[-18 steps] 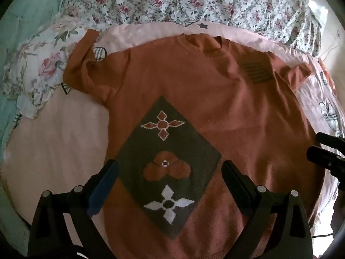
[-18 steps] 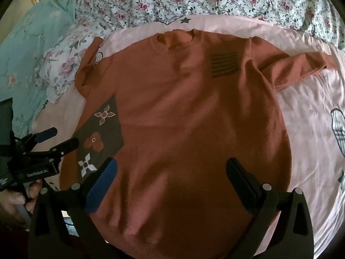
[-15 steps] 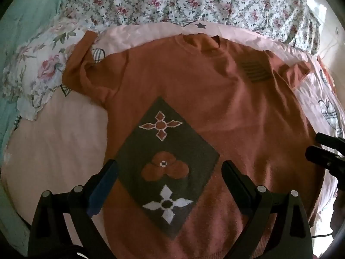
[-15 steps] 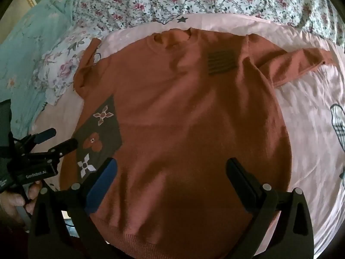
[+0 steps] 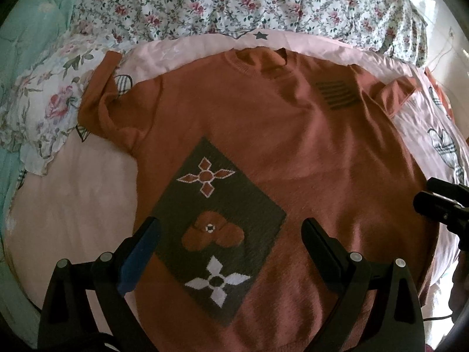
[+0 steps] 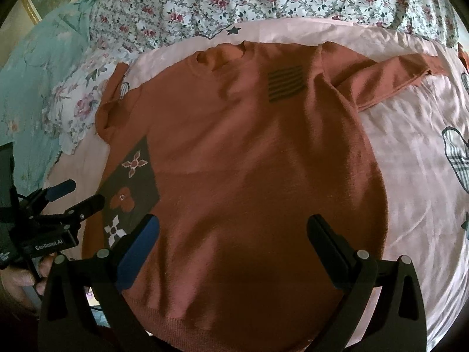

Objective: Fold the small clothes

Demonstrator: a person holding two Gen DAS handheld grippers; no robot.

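Left wrist view, garment: a rust-orange knitted short-sleeved sweater [image 5: 263, 152] lies spread flat, face up, on the pink sheeted bed [image 5: 67, 205], neckline away from the camera.
Left wrist view, landmark: a dark grey diamond panel with three flower motifs [image 5: 217, 223] sits on the sweater's lower part; everything below is placed from it.
Left wrist view, left claw [image 5: 230, 234]: jaws spread wide, holding nothing, hovering over the diamond panel with one finger at each side of it.
Left wrist view, surroundings: a white floral quilt [image 5: 234, 3] bunches beyond the neckline, far past the panel; a dark striped patch [image 5: 337, 95] lies up and across from the panel.
Right wrist view, right claw [image 6: 233, 234]: jaws likewise spread and empty, over plain orange knit beside the diamond panel [image 6: 126, 193], near the hem.
Right wrist view, sleeve: the short sleeve [image 6: 390, 82] farthest from the panel lies stretched out on the sheet.
Right wrist view, other claw: the left claw [image 6: 74, 196] sits at the panel's outer edge.
Risk: the knit looks soft and thick; I judge a shallow pinch could catch only the top layer, so the fold would drag unevenly.
Risk: the sheet may be gathered up together with the sweater if a claw bites too deep.
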